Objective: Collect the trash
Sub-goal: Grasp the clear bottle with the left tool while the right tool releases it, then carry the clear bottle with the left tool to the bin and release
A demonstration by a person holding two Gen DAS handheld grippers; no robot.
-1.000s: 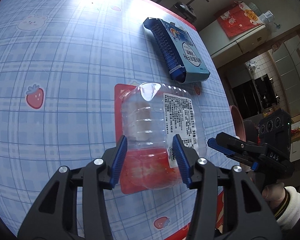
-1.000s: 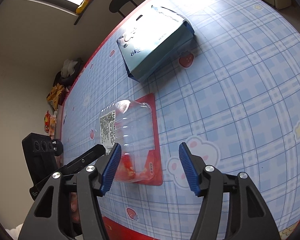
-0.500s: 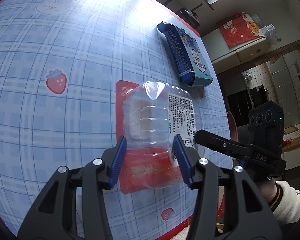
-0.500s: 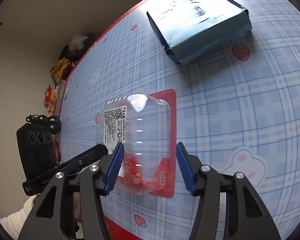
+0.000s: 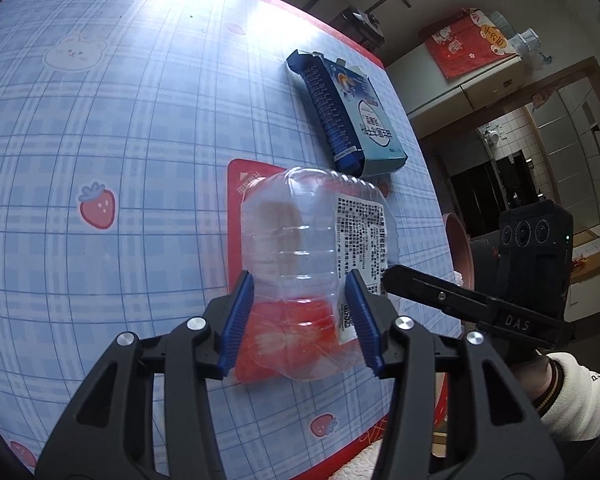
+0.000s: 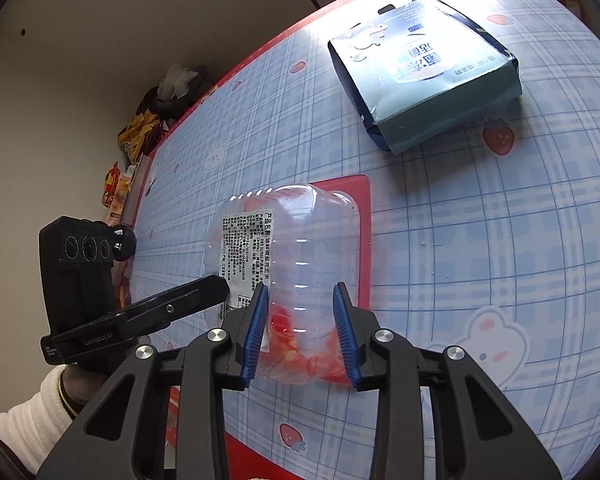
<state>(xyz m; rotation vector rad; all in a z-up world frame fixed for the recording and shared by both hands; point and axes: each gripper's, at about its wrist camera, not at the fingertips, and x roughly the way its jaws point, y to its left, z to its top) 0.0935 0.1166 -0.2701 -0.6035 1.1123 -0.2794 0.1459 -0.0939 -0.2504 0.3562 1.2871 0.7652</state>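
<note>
The right gripper has just been closing, and its blue pads now press both sides of a clear plastic tub on a red card. The left gripper touches the tub's label side. A blue box lies farther off on the checked tablecloth.

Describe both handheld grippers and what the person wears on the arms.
Both the left gripper and the right gripper have black angular fingers with silver bolts and ribbed blue pads. Each carries a black three-lens camera block, lettered in white. The sleeves are white, with dark striped cuffs.
</note>
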